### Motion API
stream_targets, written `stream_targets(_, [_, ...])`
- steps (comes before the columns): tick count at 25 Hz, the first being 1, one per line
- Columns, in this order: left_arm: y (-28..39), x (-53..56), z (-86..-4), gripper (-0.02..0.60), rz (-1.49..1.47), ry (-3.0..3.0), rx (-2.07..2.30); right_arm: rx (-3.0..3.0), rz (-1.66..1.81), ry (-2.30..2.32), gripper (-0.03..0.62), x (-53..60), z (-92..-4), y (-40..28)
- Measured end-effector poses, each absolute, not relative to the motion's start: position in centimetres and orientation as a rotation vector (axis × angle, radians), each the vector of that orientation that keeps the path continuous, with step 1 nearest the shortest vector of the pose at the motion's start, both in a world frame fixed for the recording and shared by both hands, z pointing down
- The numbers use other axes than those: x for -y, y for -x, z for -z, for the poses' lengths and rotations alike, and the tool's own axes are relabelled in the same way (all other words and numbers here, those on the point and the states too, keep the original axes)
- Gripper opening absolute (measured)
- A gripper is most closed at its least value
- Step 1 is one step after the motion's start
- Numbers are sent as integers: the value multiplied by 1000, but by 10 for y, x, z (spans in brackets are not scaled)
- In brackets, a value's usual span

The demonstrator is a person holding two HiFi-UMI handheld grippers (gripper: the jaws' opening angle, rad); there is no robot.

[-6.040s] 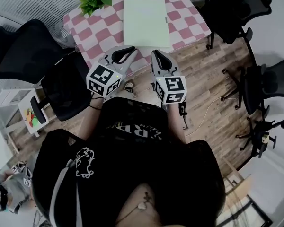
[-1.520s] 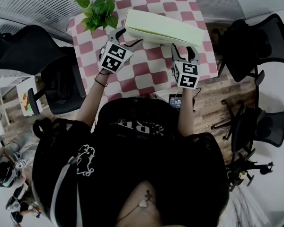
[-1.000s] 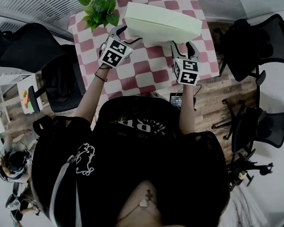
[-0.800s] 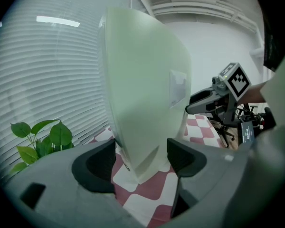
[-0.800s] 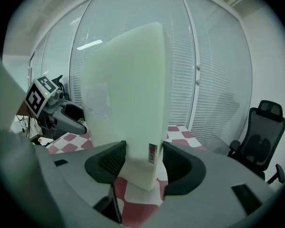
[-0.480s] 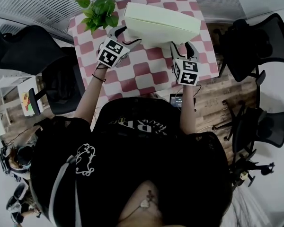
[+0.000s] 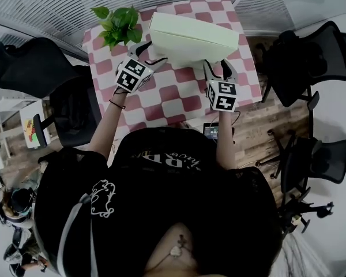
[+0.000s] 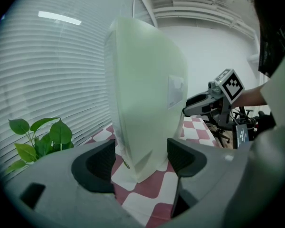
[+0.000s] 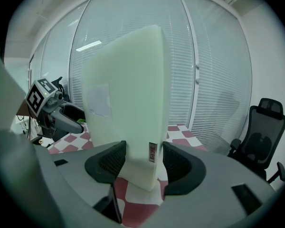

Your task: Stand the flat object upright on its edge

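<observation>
A pale green flat box (image 7: 190, 36) stands tilted up on its long edge on the pink-and-white checkered table (image 7: 184, 91). My left gripper (image 7: 151, 53) holds its left end and my right gripper (image 7: 217, 67) its right end. In the left gripper view the box (image 8: 142, 103) rises upright between both pads, its lower corner just over the cloth, with my left gripper (image 8: 141, 158) shut on it. The right gripper view shows the box (image 9: 126, 108) likewise clamped by my right gripper (image 9: 143, 163). Each view shows the other gripper at the far end.
A potted green plant (image 7: 118, 25) stands at the table's far left corner, close to the left gripper. Black office chairs sit left (image 7: 23, 62) and right (image 7: 303, 56) of the table. Window blinds run behind the table. A small screen device (image 7: 210, 133) lies below the table's near edge.
Six seconds ago the box lay flat and both grippers were off it. Both grippers have since gripped its ends and tipped it up; over the last second it has barely moved.
</observation>
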State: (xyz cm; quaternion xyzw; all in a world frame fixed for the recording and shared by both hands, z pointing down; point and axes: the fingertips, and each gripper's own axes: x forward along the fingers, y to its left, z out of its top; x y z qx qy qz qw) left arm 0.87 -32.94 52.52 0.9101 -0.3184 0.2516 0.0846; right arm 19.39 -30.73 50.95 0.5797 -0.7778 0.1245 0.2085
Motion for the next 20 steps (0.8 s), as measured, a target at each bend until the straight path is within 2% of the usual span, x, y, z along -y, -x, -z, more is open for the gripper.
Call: stream_targets(20, [5, 293, -514, 339, -662, -2695, 964, 2129, -363, -1674, 244, 282, -501, -202])
